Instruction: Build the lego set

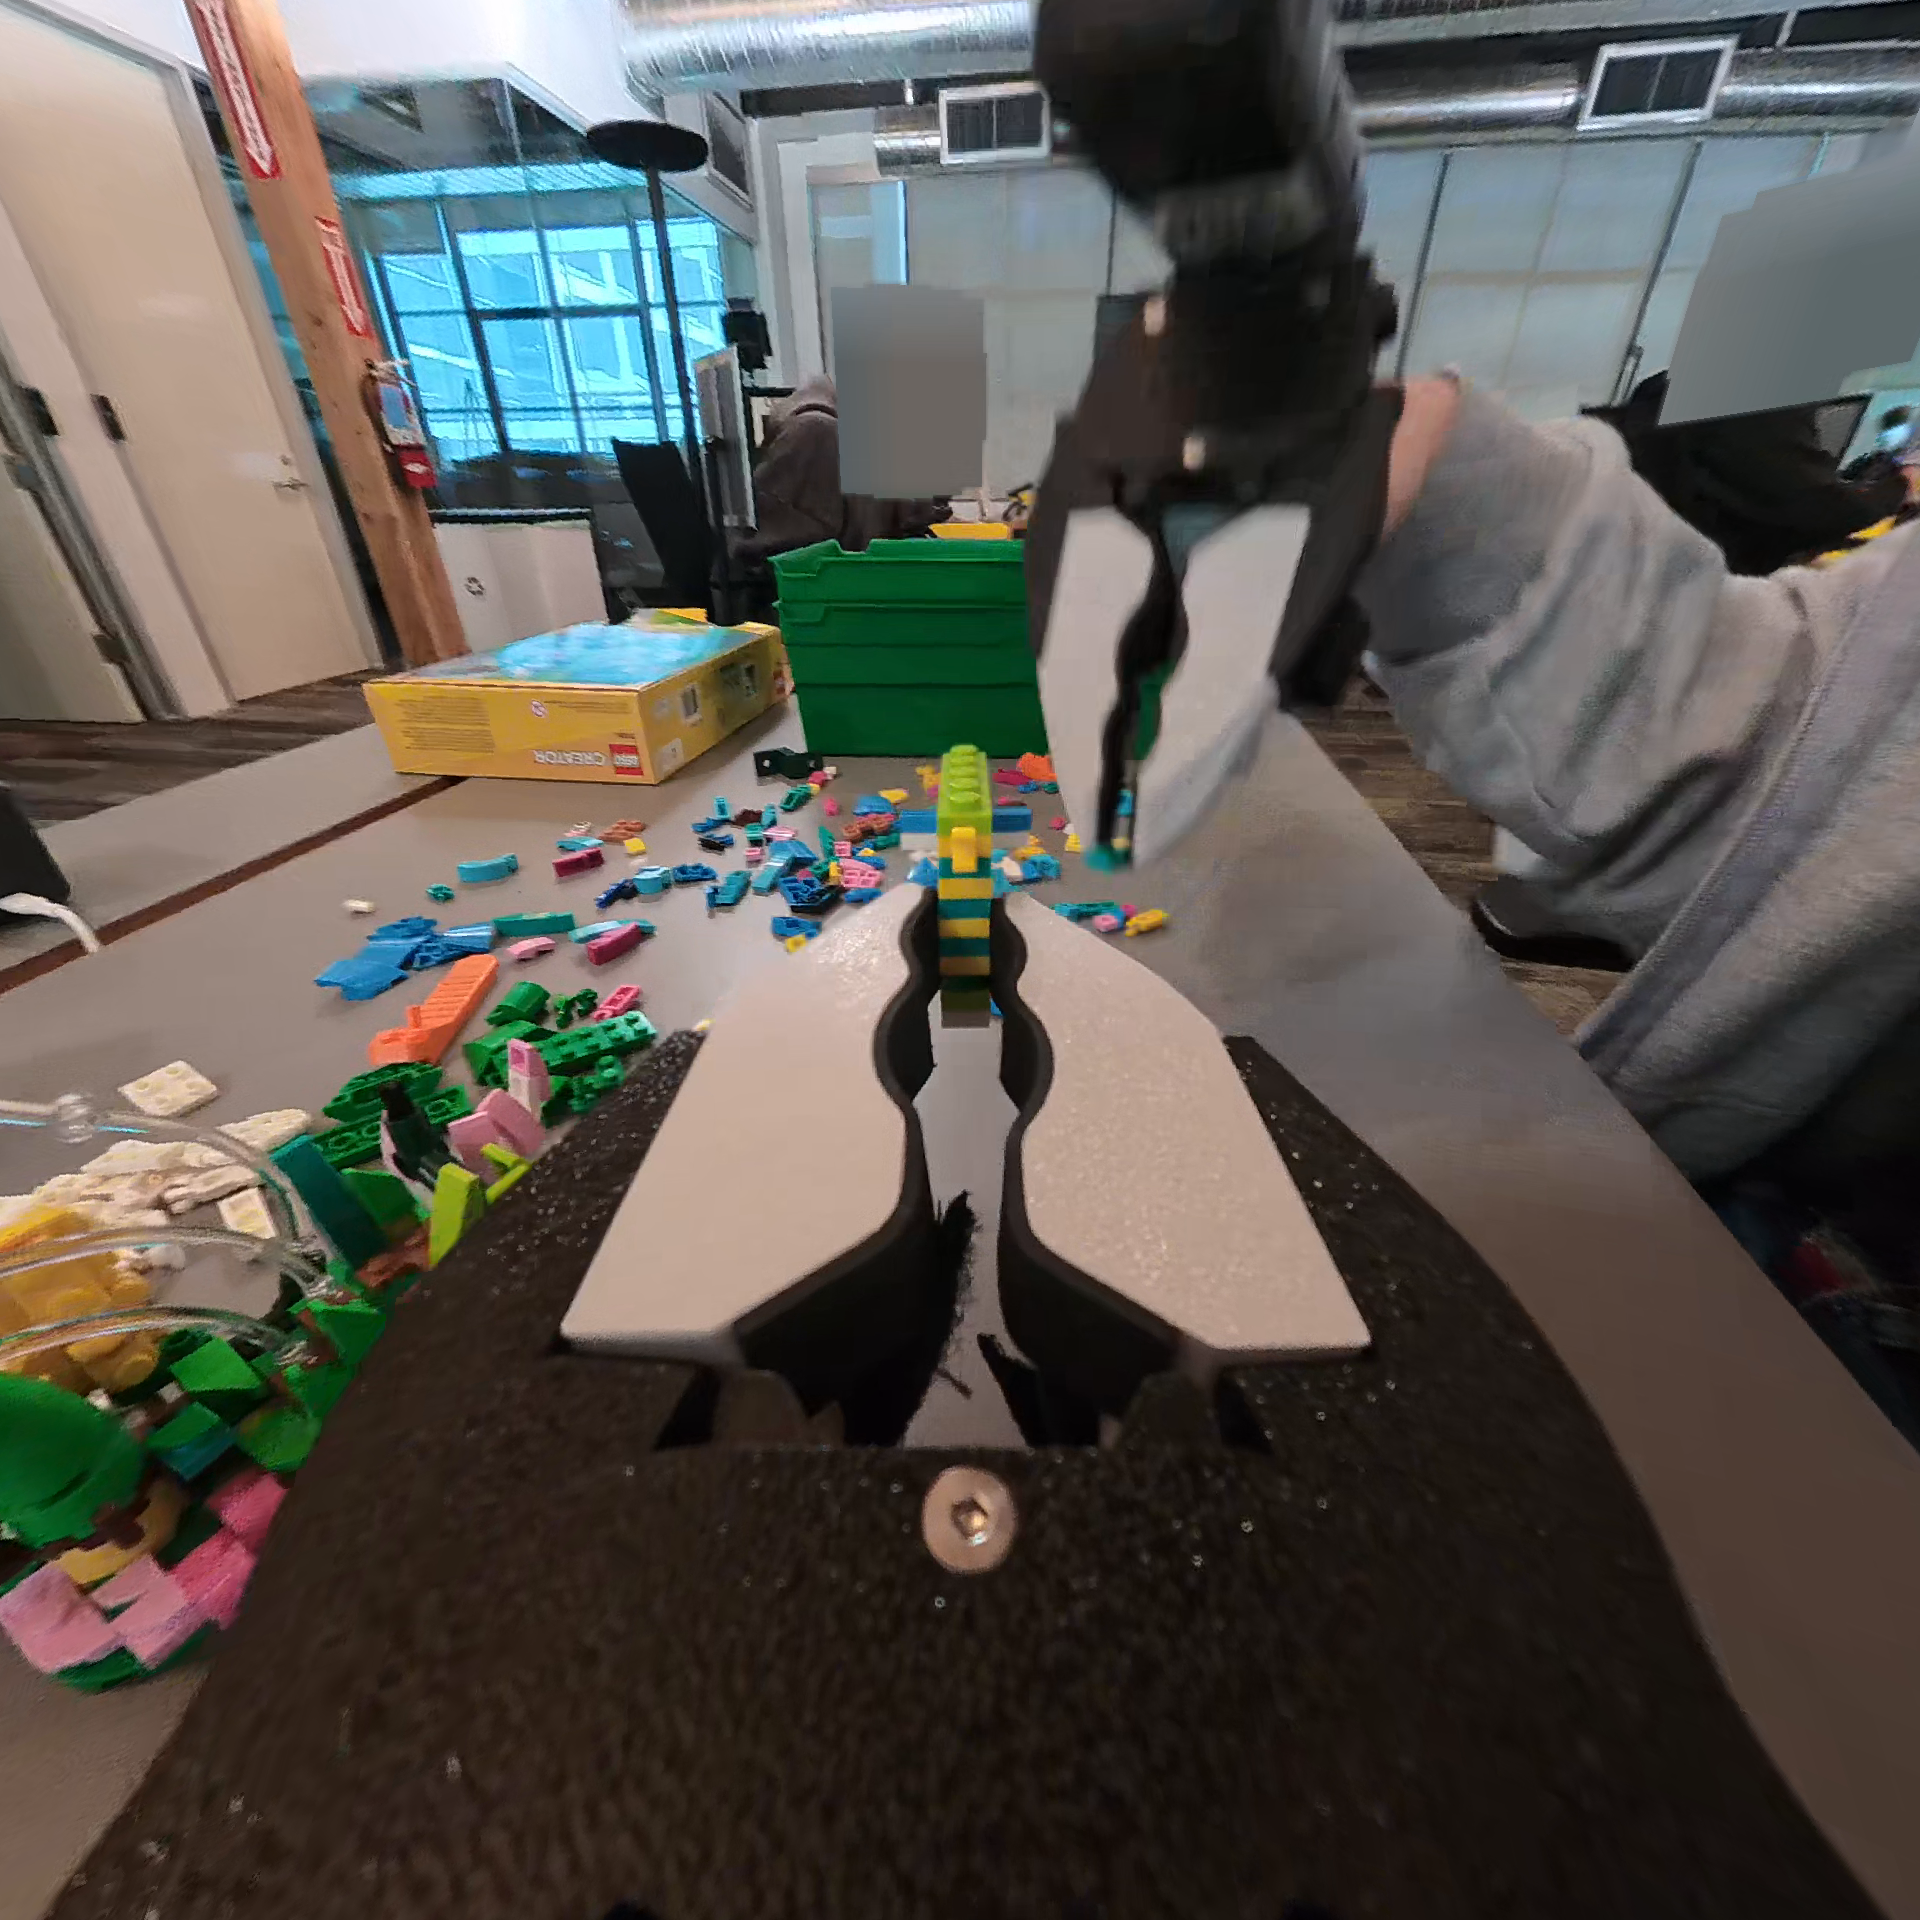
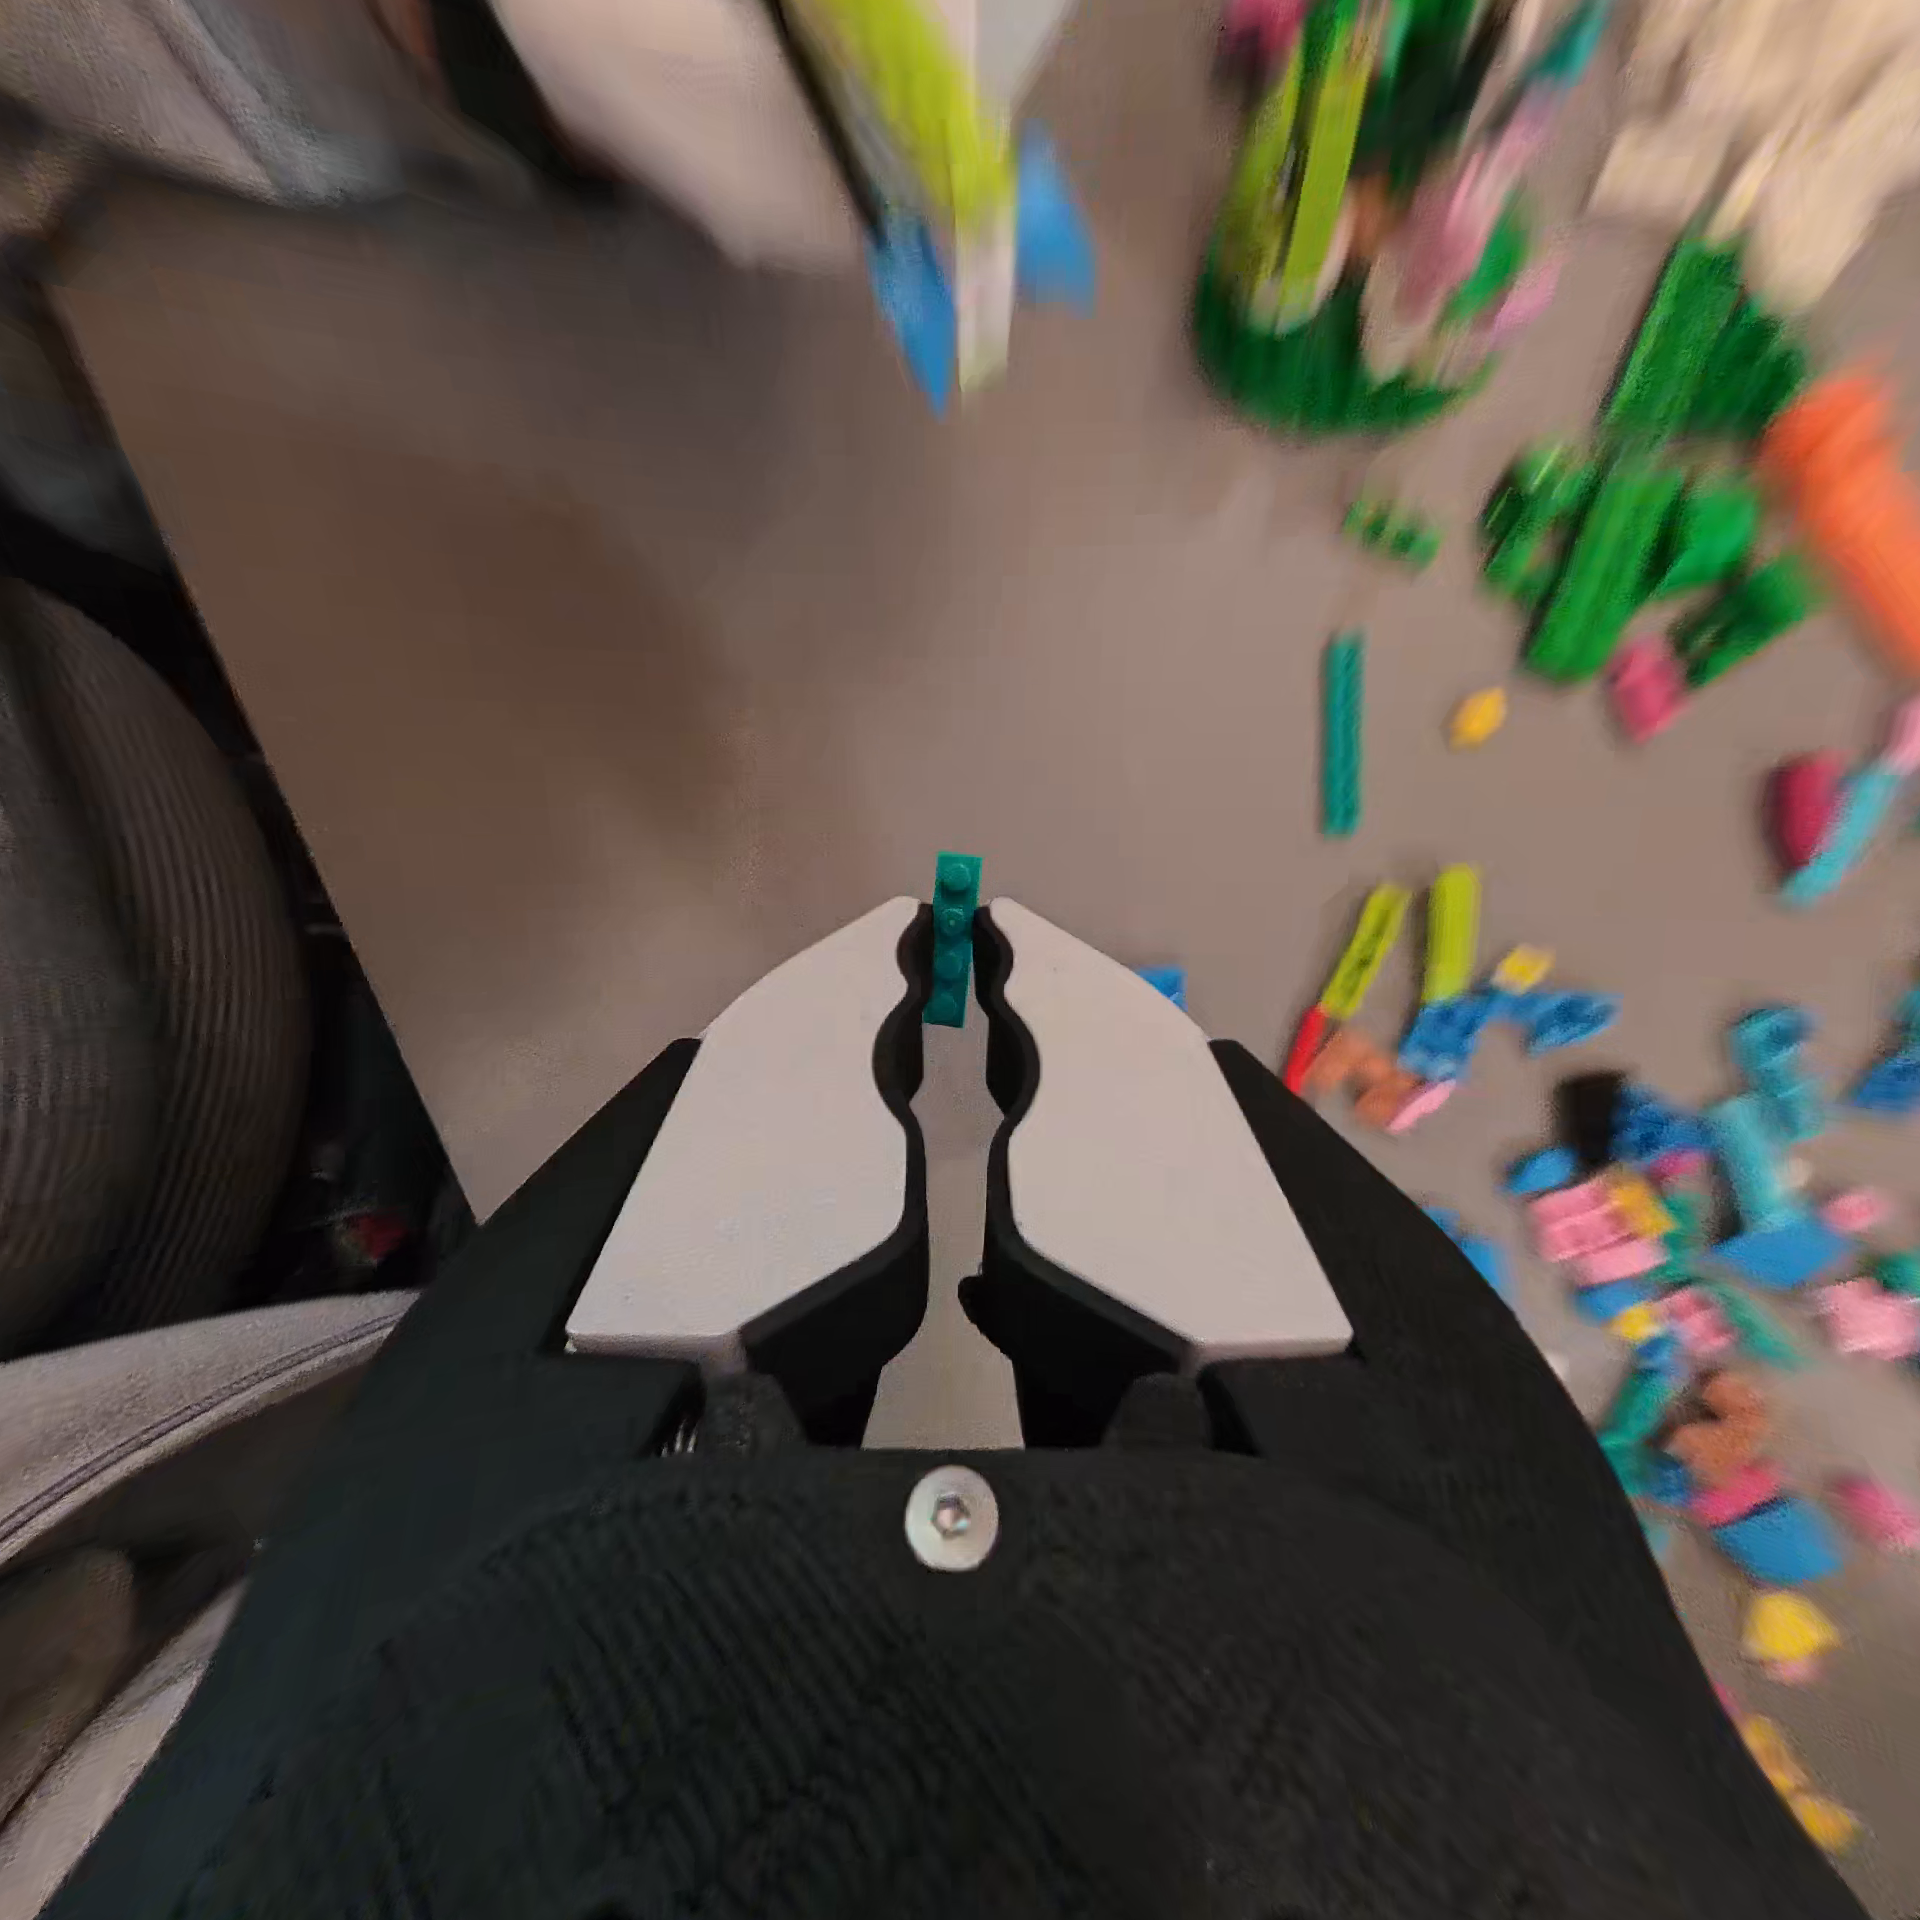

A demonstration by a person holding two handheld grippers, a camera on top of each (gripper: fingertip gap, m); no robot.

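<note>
My left gripper [image 1: 964,914] is shut on a striped lego assembly [image 1: 964,883] of lime, yellow and teal layers, held upright above the grey table [image 1: 1299,987]. My right gripper [image 2: 956,909] is shut on a small teal lego plate [image 2: 953,940] that sticks out past the fingertips. In the left wrist view the right gripper [image 1: 1117,847] points down just right of the assembly, with the teal plate [image 1: 1108,856] at its tips. In the right wrist view the assembly [image 2: 914,177] is a blurred lime shape at the top.
Loose lego pieces [image 1: 790,862] lie scattered over the table, green ones [image 1: 540,1049] and an orange piece [image 1: 436,1013] to the left. A yellow lego box [image 1: 582,707] and stacked green bins [image 1: 904,644] stand at the back. A built flower model [image 1: 114,1475] sits at the left edge. A grey sleeve [image 1: 1621,727] comes from the right. My right fingertips sit around 10 cm from my left ones.
</note>
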